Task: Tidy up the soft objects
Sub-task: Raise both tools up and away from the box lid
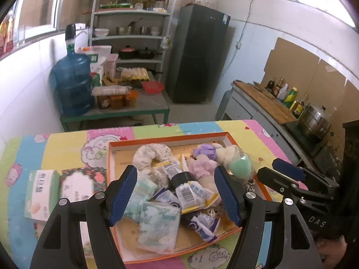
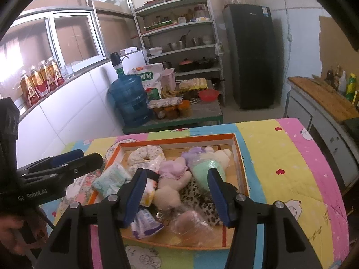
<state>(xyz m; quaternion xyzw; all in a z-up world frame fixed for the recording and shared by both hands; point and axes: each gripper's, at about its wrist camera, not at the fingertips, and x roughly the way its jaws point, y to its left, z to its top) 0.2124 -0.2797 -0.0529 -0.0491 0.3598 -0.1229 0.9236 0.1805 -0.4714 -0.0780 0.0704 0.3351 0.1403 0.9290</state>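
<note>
An orange-rimmed shallow box (image 1: 143, 139) (image 2: 240, 157) lies on the patchwork tablecloth, filled with soft things. Among them are a ring-shaped fabric cushion (image 1: 152, 154), tissue packs (image 1: 157, 228), a labelled tube (image 1: 179, 179), a purple scrunchie (image 1: 205, 151), a mint-green pouch (image 2: 205, 170), a beige plush (image 2: 170, 192) and a leopard-print cloth (image 2: 197, 198). My left gripper (image 1: 175, 171) hovers open over the box's middle, holding nothing. My right gripper (image 2: 177, 172) also hangs open above the pile, nothing pinched. Each gripper shows in the other's view: right gripper (image 1: 268, 168), left gripper (image 2: 92, 155).
A green tissue box (image 1: 39, 195) and a floral tissue pack (image 1: 83, 183) lie on the cloth left of the orange box. Behind the table stand a water jug (image 1: 73, 83), a low table with jars, a shelf rack (image 1: 132, 22) and a dark fridge (image 1: 197, 53). A counter with bottles runs along the right.
</note>
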